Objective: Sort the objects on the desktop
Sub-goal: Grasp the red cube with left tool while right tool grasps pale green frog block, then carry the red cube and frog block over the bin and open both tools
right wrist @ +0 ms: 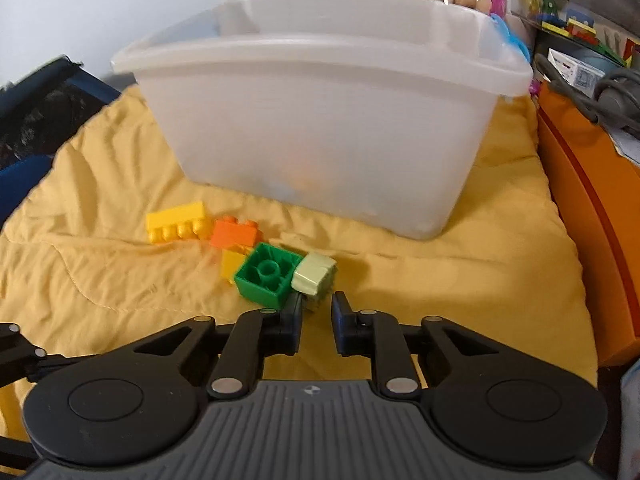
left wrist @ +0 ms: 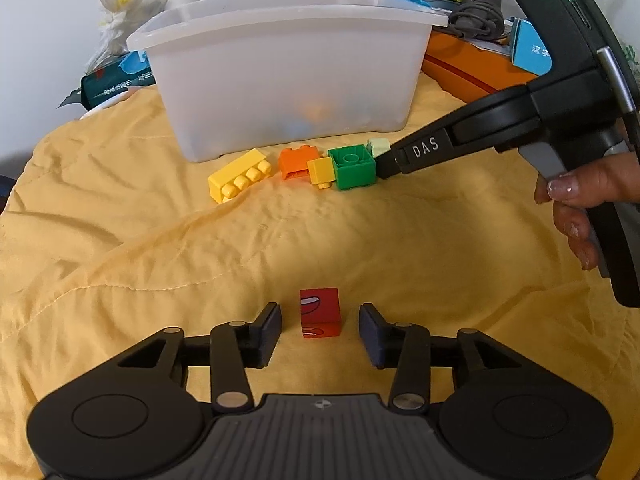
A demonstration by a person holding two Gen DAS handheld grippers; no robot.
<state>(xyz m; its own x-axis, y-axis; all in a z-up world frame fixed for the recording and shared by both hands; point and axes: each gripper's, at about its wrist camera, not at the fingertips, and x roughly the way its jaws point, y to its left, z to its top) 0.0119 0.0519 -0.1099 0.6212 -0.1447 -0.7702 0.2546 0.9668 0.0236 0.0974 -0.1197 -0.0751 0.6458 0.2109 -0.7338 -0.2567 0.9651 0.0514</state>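
A rumpled yellow quilted cloth (left wrist: 120, 248) covers the surface, with a pale wall behind and clutter heaped along the back: plastic bags, snack packets, a blue box, an orange box (right wrist: 592, 216) on the right. A translucent white bin (left wrist: 284, 80) stands upright mid-cloth, faint coloured shapes showing through its wall. Just in front of it lies a row of bricks: a long yellow brick (left wrist: 240, 176), an orange brick (left wrist: 298, 160), a small yellow brick (left wrist: 321, 172), a green brick (left wrist: 352, 166) and a pale green block (right wrist: 314, 274), the last four touching. The left tool (left wrist: 320, 326) stands half open astride a red printed cube (left wrist: 320, 312), pads clear of it. The right tool (right wrist: 316, 312), held in a hand (left wrist: 580, 200), is narrowed with a gap left, tips just at the pale green block, gripping nothing.
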